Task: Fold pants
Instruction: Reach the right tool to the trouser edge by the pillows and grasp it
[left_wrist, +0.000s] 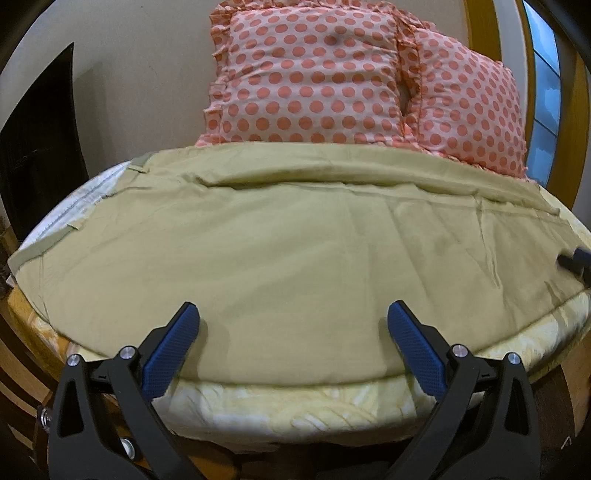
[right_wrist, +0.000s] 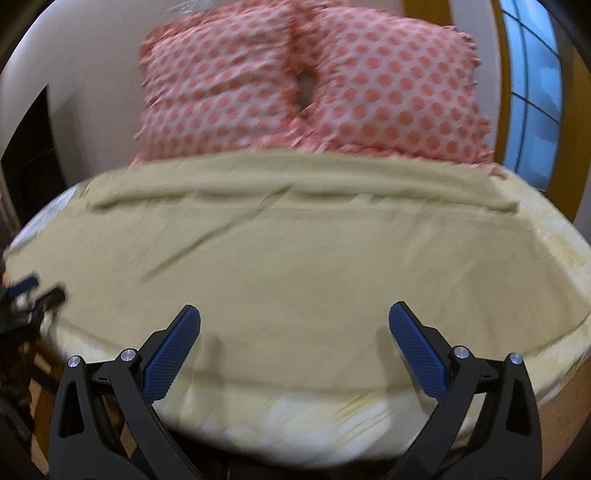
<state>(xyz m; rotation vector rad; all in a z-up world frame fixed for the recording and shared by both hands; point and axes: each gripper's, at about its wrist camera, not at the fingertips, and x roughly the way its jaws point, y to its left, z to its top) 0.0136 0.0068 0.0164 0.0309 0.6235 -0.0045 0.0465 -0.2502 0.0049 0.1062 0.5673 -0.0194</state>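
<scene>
Khaki pants (left_wrist: 288, 251) lie spread flat across the bed, waistband with belt loops at the far left (left_wrist: 138, 162). They also fill the middle of the blurred right wrist view (right_wrist: 295, 258). My left gripper (left_wrist: 293, 314) is open and empty, hovering over the pants' near edge. My right gripper (right_wrist: 294, 315) is open and empty, also over the near edge. The right gripper's tip shows at the right edge of the left wrist view (left_wrist: 576, 260); the left gripper shows at the left edge of the right wrist view (right_wrist: 33, 291).
Two pink pillows with orange dots (left_wrist: 314, 77) stand behind the pants against the wall. The pale yellow bedsheet (left_wrist: 295, 406) hangs over the bed's near edge. A wooden bed frame (left_wrist: 22, 332) is at the left, a window (right_wrist: 532, 96) at the right.
</scene>
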